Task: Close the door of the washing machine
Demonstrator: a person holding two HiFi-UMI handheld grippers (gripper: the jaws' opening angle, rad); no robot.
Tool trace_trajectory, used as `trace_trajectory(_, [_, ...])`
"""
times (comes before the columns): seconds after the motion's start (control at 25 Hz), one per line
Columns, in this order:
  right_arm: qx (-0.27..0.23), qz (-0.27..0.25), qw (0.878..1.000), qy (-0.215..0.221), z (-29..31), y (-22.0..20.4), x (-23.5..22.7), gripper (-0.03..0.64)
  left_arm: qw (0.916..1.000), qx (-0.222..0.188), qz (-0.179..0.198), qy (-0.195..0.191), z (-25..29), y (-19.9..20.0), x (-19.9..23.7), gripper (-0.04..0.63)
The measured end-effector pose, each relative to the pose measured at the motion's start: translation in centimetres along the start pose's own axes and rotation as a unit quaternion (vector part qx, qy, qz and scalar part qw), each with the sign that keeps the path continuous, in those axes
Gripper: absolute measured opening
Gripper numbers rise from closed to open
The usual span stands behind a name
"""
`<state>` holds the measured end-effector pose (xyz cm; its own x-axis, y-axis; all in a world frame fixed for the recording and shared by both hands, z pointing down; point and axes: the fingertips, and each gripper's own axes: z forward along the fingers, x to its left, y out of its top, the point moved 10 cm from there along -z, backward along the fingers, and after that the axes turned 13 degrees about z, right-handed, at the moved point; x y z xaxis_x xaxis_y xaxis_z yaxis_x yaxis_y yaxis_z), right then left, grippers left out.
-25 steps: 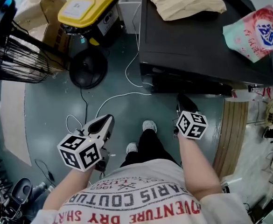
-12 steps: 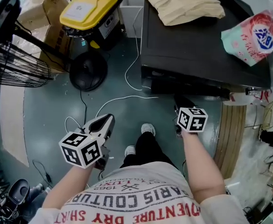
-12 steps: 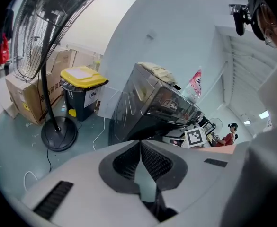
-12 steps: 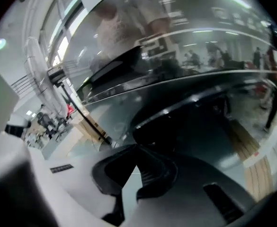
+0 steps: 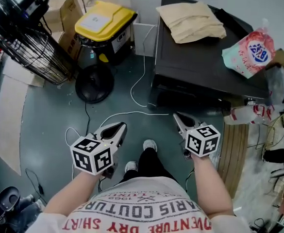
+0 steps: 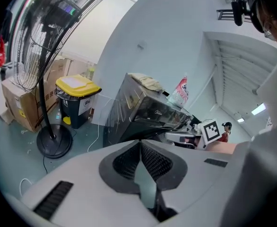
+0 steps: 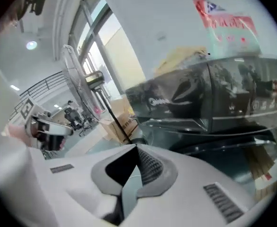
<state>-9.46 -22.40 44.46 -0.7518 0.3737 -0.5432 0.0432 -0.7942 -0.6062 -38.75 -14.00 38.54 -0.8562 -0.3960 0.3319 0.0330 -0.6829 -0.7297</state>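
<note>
Left gripper (image 5: 120, 126) has its jaws pressed together on nothing; right gripper (image 5: 176, 116) is the same, tips closed and empty; both hang over the floor (image 5: 49, 125) in front of the person; the washing machine (image 5: 205, 67) is the dark box just ahead of the right gripper, neither one touching it; its door can't really be made out; a folded beige cloth (image 5: 191, 21) and a pink bag (image 5: 248, 52) sit on top; a yellow-lidded bin (image 5: 103, 21) stands off to the left.
</note>
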Motion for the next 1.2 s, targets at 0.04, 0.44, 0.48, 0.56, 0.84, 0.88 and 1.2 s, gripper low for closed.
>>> trace_trajectory(0.04, [-0.005,-0.008,1.000,0.017,-1.1,0.3,1.5,0.021,1.0000,-0.004,0.002,-0.003,-0.5,0.0,-0.3,0.034])
trace_trajectory(0.44, [-0.054,-0.089,0.983,0.148,-11.3,0.1,14.5,0.021,0.9950,-0.063,0.059,-0.050,-8.4,0.7,-4.4,0.035])
trace_trajectory(0.48, [-0.061,-0.095,0.982,0.154,-12.0,0.0,15.4,0.021,0.9937,-0.071,0.067,-0.054,-9.3,0.9,-4.8,0.034])
trace_trajectory(0.56, [-0.076,-0.103,0.978,0.163,-13.4,-0.2,17.1,0.021,0.9904,-0.088,0.087,-0.063,-11.1,1.6,-5.7,0.034])
trace_trajectory(0.84, [-0.132,-0.126,0.966,0.183,-17.6,0.1,21.3,0.021,0.9752,-0.138,0.144,-0.096,-16.1,3.8,-9.0,0.034])
trace_trajectory(0.88, [-0.138,-0.125,0.965,0.186,-18.0,0.1,21.6,0.021,0.9730,-0.143,0.151,-0.100,-16.5,4.0,-9.3,0.034])
trace_trajectory(1.2, [-0.154,-0.126,0.963,0.181,-19.2,-0.3,22.6,0.021,0.9660,-0.158,0.171,-0.112,-18.0,4.3,-10.2,0.034])
